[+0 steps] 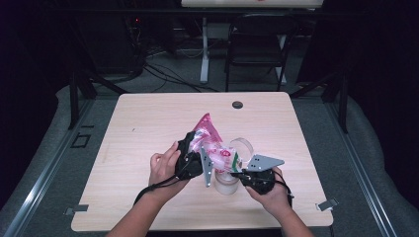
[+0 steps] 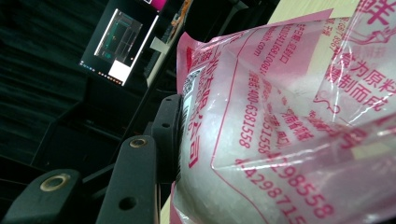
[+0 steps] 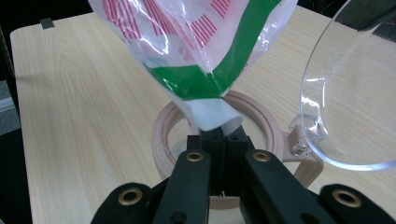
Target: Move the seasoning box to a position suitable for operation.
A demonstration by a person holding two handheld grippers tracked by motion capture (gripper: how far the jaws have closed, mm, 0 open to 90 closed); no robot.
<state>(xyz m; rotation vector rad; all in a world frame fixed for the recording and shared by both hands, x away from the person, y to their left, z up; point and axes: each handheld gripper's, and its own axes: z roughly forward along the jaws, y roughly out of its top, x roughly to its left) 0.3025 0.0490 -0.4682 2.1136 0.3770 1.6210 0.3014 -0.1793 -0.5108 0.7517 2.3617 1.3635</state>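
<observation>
Overhead: two hands, two grippers, one plastic bag, one round beige container with one clear hinged lid swung open, all over one wooden table. Left gripper clamped on the bag's upper body, jaws part-way closed against its bulk of white powder, pink top edge poking up beyond them. Right gripper pinched together on the bag's lower corner, directly above the container's open mouth. Seen close from the left gripper view: pink Chinese print, one QR code, digits "400-6381558" and a longer string ending "298558", partly creased and hard to read. Seen from the right gripper view: one green band and red stripes on the bag, just beyond the closed jaw tips; lid off to their right.
</observation>
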